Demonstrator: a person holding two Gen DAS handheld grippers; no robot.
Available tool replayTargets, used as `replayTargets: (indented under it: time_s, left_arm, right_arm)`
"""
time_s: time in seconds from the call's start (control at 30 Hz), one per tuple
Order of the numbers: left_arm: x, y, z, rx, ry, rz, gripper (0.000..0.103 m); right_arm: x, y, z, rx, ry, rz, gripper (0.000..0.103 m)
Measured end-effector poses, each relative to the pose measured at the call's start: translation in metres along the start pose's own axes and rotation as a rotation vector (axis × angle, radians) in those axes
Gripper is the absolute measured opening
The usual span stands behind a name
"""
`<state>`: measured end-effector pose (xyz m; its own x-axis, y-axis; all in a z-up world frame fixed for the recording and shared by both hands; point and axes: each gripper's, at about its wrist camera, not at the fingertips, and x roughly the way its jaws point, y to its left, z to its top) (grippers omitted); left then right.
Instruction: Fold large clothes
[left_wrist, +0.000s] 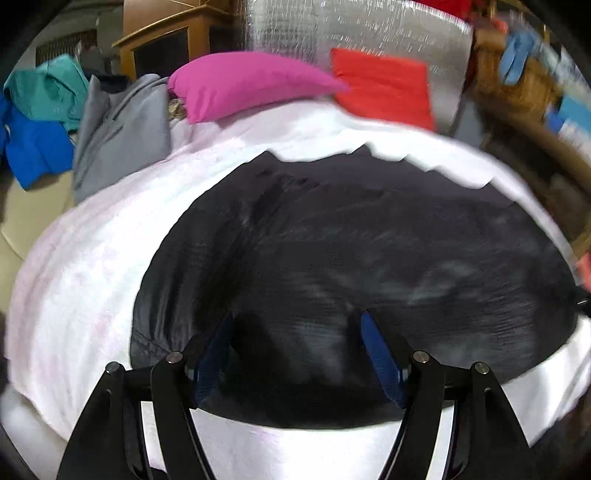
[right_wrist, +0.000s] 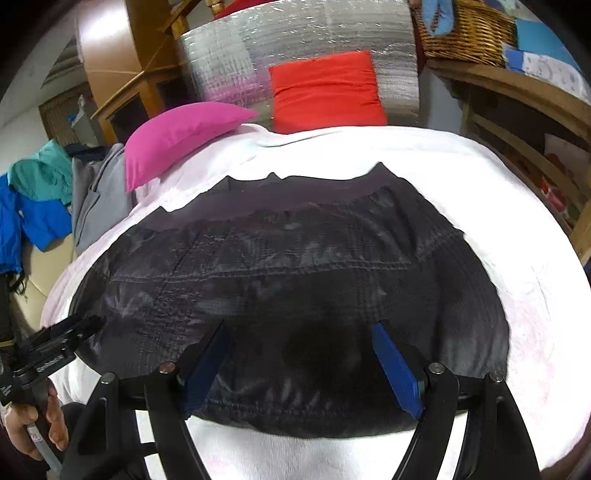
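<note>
Left wrist view: a dark garment (left_wrist: 351, 251) lies spread flat on a white blanket (left_wrist: 92, 277), with bare white margin along its left, far and near edges. The left tool (left_wrist: 299, 332) hangs over the garment's near part, its blue-padded jaws standing wide with nothing gripped between them. Beyond the far edge sit a pink pillow (left_wrist: 243, 83) and a red pillow (left_wrist: 382, 88); grey (left_wrist: 118, 133), teal (left_wrist: 48, 92) and blue clothes (left_wrist: 33, 147) are piled at the left.

Right wrist view: the same garment (right_wrist: 295, 266) fills the middle, with broad white blanket (right_wrist: 517, 229) at its right. The right tool (right_wrist: 301, 341) is above the near hem, jaws wide apart and empty. The left tool (right_wrist: 70, 332) shows at the lower left, held in a hand (right_wrist: 33, 424), by the garment's left edge. A wicker basket (right_wrist: 469, 33) stands on a wooden shelf at the upper right.
</note>
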<state>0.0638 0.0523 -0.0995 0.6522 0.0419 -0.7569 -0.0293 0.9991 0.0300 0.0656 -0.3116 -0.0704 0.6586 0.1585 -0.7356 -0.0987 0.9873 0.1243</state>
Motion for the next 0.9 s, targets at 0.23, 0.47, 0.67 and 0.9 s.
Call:
replayTargets:
  time_s: [0.23,0.47,0.67,0.9]
  left_arm:
    - [-0.02,-0.005,0.001,0.033,-0.011,0.018,0.073]
    - [-0.066,-0.02,-0.017,0.031,-0.046,-0.038,0.077]
    - [-0.088,-0.03,-0.03,0.053,-0.056,-0.039,0.078]
    - [-0.103,-0.032,-0.039,0.052,-0.064,-0.041,0.079]
  right_arm:
    - [-0.016,0.005,-0.006,0.008,-0.033,-0.023,0.086]
    - [-0.067,0.024,-0.039,0.084,-0.061,-0.015,0.092]
    - [-0.086,0.036,-0.061,0.099,-0.036,-0.065,0.098]
    - [-0.1,0.042,-0.069,0.082,-0.062,-0.145,0.101]
